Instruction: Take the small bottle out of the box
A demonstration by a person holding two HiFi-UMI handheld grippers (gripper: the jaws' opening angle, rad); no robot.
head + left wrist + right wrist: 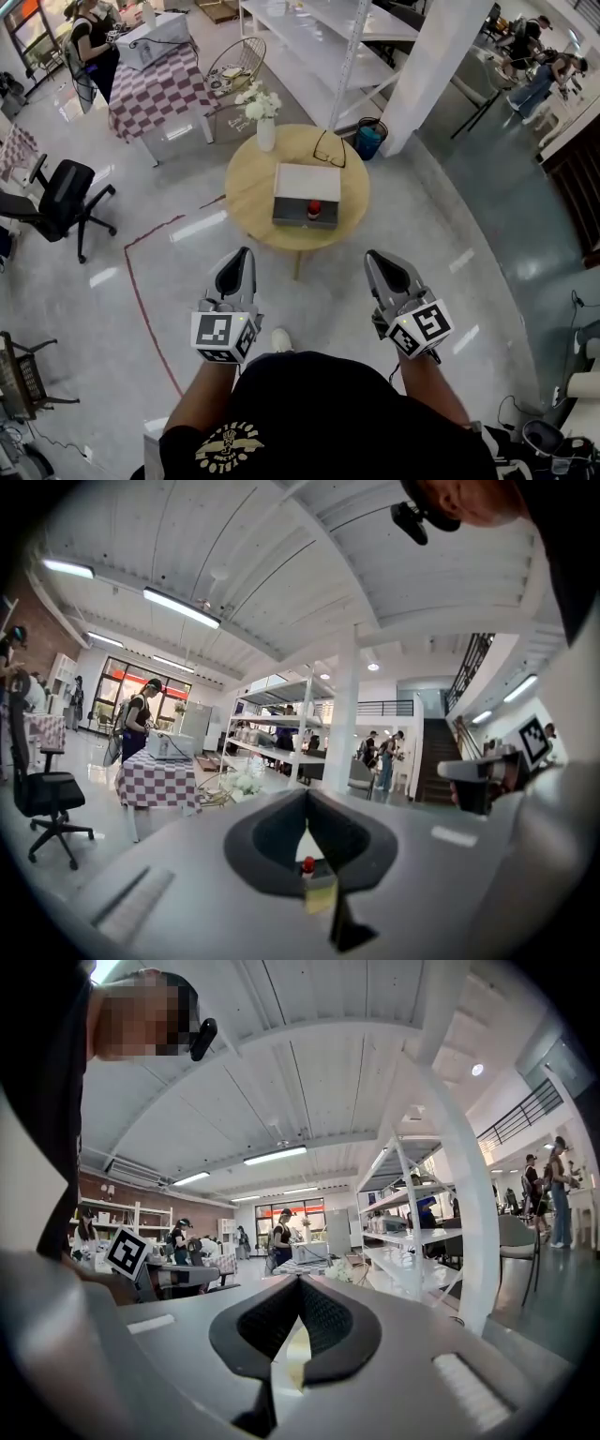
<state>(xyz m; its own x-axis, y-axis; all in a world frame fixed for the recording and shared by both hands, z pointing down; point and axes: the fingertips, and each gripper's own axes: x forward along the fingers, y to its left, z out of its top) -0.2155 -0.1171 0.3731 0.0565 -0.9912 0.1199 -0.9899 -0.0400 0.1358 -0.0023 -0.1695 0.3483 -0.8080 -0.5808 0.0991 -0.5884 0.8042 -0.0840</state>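
Two closed grippers [242, 255] [377, 257] before table [247, 192]

Box [306, 183] on round table [248, 187], small bottle [314, 209] inside

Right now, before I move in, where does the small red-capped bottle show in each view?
Head view: small bottle at centre, in the box on the round table.
Left gripper view: low centre, only its red cap shows.
Right gripper view: not visible.
Shared landmark: white shelving rack.
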